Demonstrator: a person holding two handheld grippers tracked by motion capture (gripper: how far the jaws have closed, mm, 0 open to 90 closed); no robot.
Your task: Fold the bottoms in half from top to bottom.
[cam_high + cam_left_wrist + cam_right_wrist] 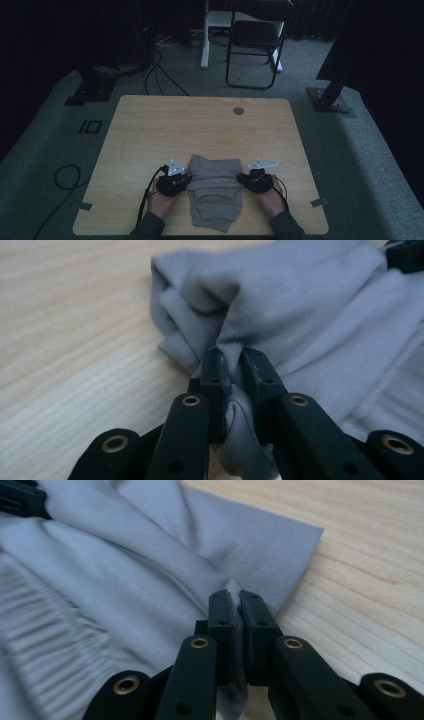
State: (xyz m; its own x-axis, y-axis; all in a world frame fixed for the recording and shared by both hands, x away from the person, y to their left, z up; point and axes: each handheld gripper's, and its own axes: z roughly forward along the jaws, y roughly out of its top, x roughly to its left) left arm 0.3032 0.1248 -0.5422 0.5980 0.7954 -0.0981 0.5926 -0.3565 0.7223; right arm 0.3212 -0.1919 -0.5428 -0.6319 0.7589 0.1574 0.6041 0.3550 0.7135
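Observation:
A grey garment (215, 187) lies folded on the wooden table (200, 125) near its front edge, its elastic waistband facing the person. My left gripper (186, 181) pinches the cloth's left edge; in the left gripper view the grey garment (310, 315) is bunched between the jaws of the left gripper (235, 362). My right gripper (242, 178) is shut on the right edge; in the right gripper view a fold of the grey garment (150, 560) is squeezed between the jaws of the right gripper (236, 602). Between the two grippers the cloth forms a band.
A round cable port (238, 110) sits at the table's far side. Behind the table stand a black chair (255, 45) and a white desk leg (205, 35). Cables (67, 175) lie on the carpet at left.

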